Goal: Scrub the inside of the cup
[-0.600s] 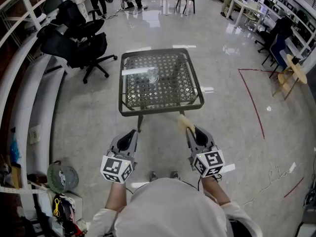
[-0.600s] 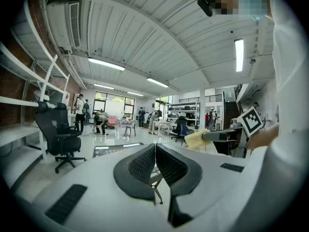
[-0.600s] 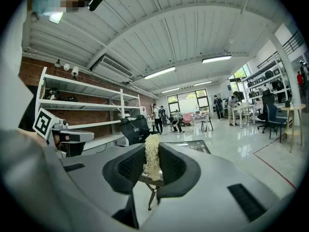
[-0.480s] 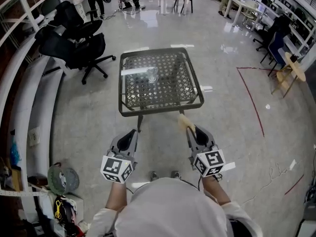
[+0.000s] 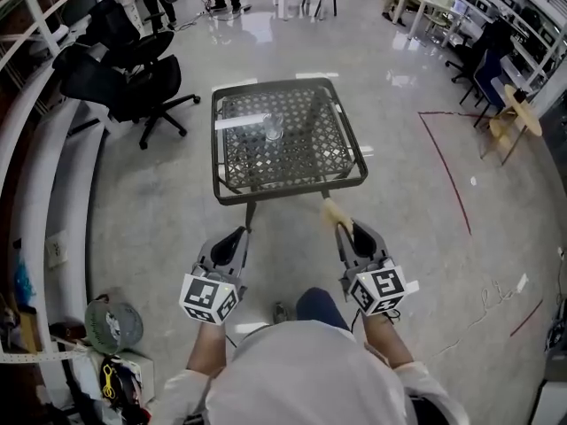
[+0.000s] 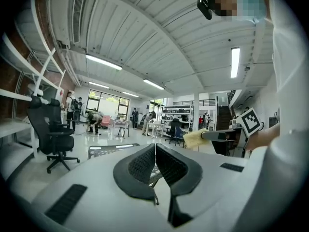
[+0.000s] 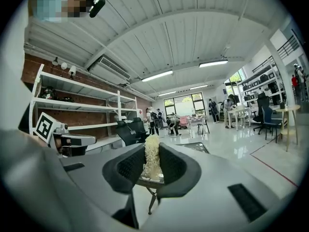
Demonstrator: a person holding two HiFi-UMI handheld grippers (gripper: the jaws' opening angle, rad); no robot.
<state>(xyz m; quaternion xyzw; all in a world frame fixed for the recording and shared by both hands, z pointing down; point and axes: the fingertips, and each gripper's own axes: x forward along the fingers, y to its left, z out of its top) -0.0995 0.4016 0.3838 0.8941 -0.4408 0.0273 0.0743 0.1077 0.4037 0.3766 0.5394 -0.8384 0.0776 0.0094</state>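
Stepping forward, we are bringing a knee [image 5: 317, 304] into the head view. We judge this the approach, with scrubbing not yet begun. The cup [image 5: 274, 129] is standing upright on the far half of the desk [image 5: 232, 195], long axis vertical, mouth up, well apart from us. In the left gripper view, the left gripper [image 6: 155, 163] is showing its jaws closed on nothing. In the right gripper view, the right gripper [image 7: 152, 166] is clamping a yellow sponge [image 7: 151, 153], which is pointing ahead toward the desk.
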